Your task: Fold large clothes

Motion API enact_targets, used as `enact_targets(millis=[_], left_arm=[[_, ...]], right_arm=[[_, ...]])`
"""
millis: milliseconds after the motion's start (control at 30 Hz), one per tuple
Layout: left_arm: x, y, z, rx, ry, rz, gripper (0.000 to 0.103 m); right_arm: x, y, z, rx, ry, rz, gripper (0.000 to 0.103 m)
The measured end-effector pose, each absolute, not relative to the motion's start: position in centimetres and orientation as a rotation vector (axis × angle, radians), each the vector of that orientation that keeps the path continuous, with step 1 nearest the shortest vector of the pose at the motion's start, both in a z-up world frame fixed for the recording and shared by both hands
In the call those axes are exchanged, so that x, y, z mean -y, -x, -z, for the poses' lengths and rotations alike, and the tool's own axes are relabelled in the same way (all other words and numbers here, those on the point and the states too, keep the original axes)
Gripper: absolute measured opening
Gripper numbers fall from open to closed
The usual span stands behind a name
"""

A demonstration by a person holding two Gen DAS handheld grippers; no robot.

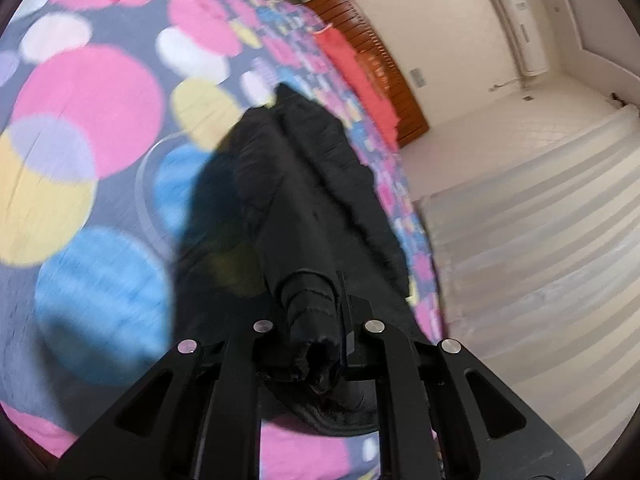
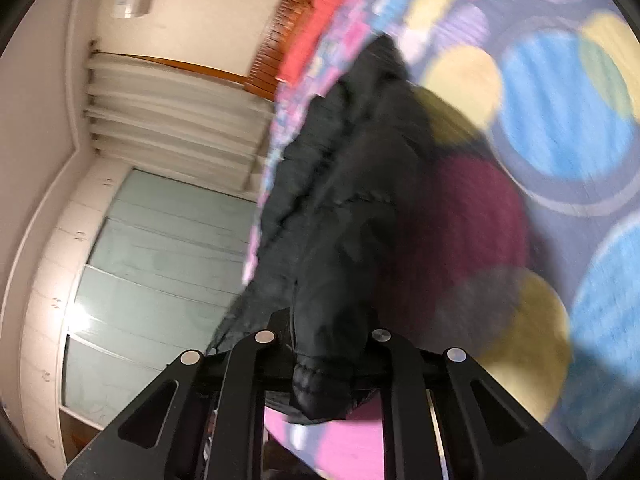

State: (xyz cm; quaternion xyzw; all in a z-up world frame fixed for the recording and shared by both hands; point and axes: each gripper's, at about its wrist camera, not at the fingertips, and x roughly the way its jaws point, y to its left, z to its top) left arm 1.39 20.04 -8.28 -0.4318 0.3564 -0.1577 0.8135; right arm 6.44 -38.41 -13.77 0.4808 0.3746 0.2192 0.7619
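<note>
Gripping the black quilted padded jacket (image 1: 304, 184) above the dotted bedsheet (image 1: 80, 120), my left tool (image 1: 316, 344) and right tool (image 2: 324, 368) were each clamped on bunched fabric, mid-fold; next I needed to lay it flat.

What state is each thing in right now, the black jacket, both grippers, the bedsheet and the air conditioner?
Black padded jacket: bunched lengthwise, lifted at the near end, far end on the bed.
Left gripper: shut on a jacket edge.
Right gripper: shut on a jacket edge.
Polka-dot bedsheet: spread flat on the bed.
Air conditioner: standing by the wall; on or off cannot be told.
</note>
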Motion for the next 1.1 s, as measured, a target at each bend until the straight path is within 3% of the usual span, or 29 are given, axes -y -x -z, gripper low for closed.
enact_targets(millis=[200, 533, 700, 967, 1100], left_arm=[[-19.1, -7.1, 4.1, -0.731, 0.875, 0.387, 0.012], [-17.6, -25.4, -0.2, -0.727, 0.74, 0.295, 0.012], [-16.6, -34.3, 0.6, -0.764, 0.666, 0.223, 0.012], [-16.0, -45.4, 7.8, -0.881, 0.643, 0.085, 0.012], [-15.5, -47.6, 10.8, -0.927, 0.602, 0.075, 0.013]], right_arm=[[38.1, -11.3, 9.5, -0.734, -1.028, -0.544, 0.013], [40.0, -27.3, 5.2, -0.656, -0.999, -0.464, 0.013], [39.9, -35.6, 5.6, -0.695, -0.978, -0.397, 0.013], [39.9, -46.3, 13.2, -0.846, -1.006, -0.277, 0.013], [39.7, -48.2, 16.4, -0.903, -1.027, -0.262, 0.02]])
